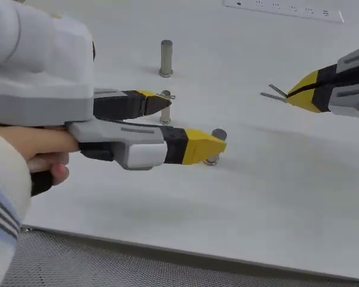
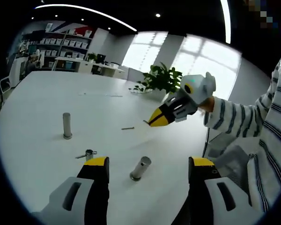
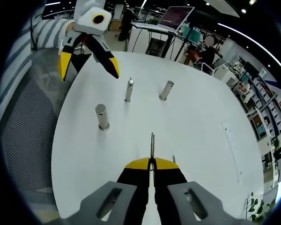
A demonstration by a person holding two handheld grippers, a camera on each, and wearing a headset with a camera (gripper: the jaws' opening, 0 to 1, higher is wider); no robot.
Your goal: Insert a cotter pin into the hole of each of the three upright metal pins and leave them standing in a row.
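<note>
Now L claw (image 1: 194,124) wide, near pin (image 1: 218,136) just off tips; R claw (image 1: 290,94) tight on cotter pin (image 1: 274,92).

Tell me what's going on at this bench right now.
A person is fitting cotter pins into three upright metal pins on a white table, with a handheld gripper in each hand. The middle pin already has a fitted cotter pin through its top; the far pin and near pin look bare. The right gripper is shut on a fresh cotter pin, held off to the side. The left gripper, jaws open, points at the near pin without gripping it.
</note>
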